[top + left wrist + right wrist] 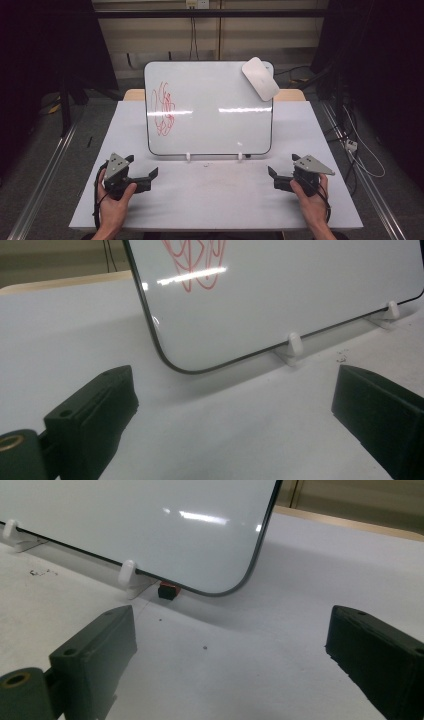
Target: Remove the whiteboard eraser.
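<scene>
At the middle of the frame, the whiteboard (210, 107) stands on the bench (215, 200), propped so its red scribble (164, 108) faces us. Lower left and lower right, the left claw (145, 173) and right claw (282, 171) sit apart, holding nothing.

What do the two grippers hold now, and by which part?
Nothing. The left gripper and the right gripper both have open, empty jaws and sit apart from the whiteboard.

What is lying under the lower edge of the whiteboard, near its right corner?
A small black and red object sits under the whiteboard, beside a white support clip. The board covers its rear part, so what it is cannot be told.
</scene>
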A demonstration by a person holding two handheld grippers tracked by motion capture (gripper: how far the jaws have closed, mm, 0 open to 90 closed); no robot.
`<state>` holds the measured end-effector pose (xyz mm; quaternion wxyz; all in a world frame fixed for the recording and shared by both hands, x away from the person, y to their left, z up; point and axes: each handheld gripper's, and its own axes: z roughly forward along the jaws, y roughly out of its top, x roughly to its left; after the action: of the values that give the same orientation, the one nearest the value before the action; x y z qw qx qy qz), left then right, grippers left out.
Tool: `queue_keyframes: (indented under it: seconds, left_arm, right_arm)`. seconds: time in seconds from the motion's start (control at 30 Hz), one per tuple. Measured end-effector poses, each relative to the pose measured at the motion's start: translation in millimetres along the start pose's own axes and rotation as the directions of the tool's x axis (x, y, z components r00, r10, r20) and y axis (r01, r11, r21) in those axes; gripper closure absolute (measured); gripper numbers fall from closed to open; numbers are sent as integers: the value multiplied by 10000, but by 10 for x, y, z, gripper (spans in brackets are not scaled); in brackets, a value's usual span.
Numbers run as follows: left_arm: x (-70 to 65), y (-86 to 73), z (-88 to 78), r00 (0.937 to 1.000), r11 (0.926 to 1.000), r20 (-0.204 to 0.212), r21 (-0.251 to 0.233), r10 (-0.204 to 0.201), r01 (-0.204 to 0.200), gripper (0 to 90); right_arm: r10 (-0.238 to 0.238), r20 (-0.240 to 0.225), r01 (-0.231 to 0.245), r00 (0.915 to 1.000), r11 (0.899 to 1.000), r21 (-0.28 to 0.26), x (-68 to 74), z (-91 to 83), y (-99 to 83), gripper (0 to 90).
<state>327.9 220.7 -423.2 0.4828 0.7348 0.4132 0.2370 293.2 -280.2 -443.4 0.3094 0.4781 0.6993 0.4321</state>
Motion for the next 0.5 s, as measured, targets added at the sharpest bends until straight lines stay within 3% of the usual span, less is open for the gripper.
queue_keyframes:
  seconds: [0.5]
  left_arm:
    - [-11, 0, 34, 9999, 9997, -139, 225, -2, 5, 49]
  right_arm:
    - [260, -118, -258, 9996, 9995, 184, -10, 9, 30, 73]
